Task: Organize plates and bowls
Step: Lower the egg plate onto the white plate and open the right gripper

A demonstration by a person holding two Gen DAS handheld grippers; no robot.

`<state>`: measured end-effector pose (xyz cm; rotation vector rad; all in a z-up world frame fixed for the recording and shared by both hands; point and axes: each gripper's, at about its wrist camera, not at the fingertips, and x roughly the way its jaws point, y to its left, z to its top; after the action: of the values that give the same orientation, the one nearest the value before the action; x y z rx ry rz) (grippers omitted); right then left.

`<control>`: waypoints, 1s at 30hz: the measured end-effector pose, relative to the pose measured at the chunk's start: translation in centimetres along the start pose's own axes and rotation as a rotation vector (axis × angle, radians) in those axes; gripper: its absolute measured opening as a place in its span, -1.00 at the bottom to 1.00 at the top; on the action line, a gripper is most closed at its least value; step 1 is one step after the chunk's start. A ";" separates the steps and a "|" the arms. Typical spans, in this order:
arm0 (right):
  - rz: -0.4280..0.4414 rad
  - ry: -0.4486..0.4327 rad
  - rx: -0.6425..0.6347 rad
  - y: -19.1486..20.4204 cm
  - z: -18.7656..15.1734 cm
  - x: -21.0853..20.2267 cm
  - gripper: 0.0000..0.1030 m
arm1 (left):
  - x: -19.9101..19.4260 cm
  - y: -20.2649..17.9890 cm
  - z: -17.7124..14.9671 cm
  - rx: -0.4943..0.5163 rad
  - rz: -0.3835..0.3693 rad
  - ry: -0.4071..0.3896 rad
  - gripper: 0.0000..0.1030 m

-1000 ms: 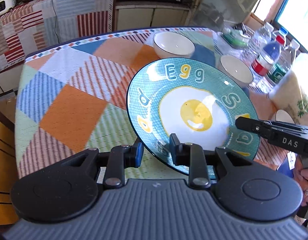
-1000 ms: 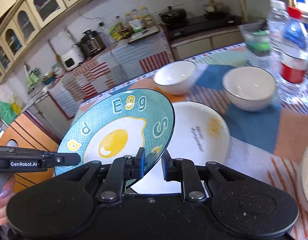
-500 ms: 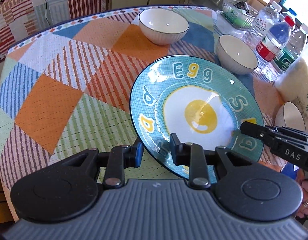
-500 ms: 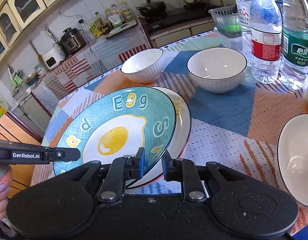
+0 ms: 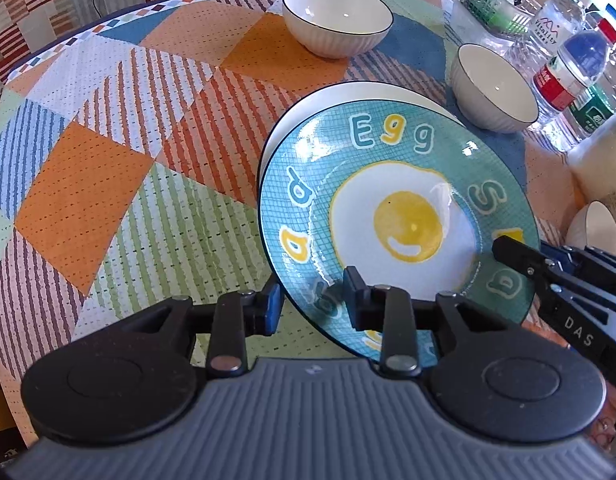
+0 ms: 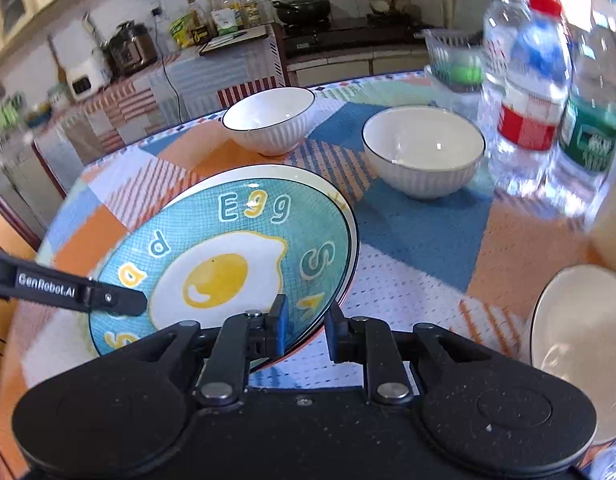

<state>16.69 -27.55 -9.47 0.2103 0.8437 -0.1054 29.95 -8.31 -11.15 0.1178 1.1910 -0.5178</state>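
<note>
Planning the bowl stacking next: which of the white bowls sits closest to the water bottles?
The white bowl just right of the egg plate, nearly touching the red-labelled bottle. The far bowl stands toward the table's back edge; a third lies nearer the camera.

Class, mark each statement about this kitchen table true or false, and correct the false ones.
1. The egg plate sits over a white plate. True: the egg plate covers most of the white plate, whose rim shows behind it.
2. The right gripper is empty. False: the right gripper is shut on the egg plate's rim.
3. Only one bowl is on the table. False: there are three, the far bowl, the bowl by the bottles and the edge bowl.
4. The water bottles stand upright. True: the water bottles stand beside a bowl.
</note>
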 end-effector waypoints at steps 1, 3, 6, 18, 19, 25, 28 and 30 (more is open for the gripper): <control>-0.003 0.001 -0.004 0.1 0.1 0.0 -0.55 | 0.0 0.0 0.0 0.003 0.006 -0.004 -0.41; -0.009 -0.001 -0.016 0.2 0.1 0.1 -0.54 | 0.2 0.2 0.2 0.000 0.008 0.003 -0.41; -0.038 0.005 -0.048 0.8 0.1 0.1 -0.49 | 0.4 0.0 0.3 0.013 0.022 0.010 -0.41; -0.170 -0.013 -0.191 2.8 -0.9 0.9 -0.32 | -0.7 -2.0 -0.7 0.093 0.108 -0.056 -0.43; -0.168 -0.016 -0.187 2.7 -1.0 0.8 -0.32 | -1.1 -2.1 -0.8 0.093 0.110 -0.063 -0.43; -0.136 -0.049 -0.157 2.7 -0.6 -1.5 -0.33 | -4.9 -2.1 -1.3 0.091 0.128 -0.108 -0.43; -0.116 -0.084 -0.174 3.2 -0.1 -3.2 -0.33 | -7.0 -2.1 -1.5 0.090 0.143 -0.134 -0.43; -0.102 -0.110 -0.196 3.7 0.3 -4.4 -0.33 | -8.5 -2.1 -1.6 0.087 0.152 -0.147 -0.42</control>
<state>14.65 -23.96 -5.49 -0.0233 0.7496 -0.1280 25.35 -6.84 -3.71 0.2389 1.0072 -0.4367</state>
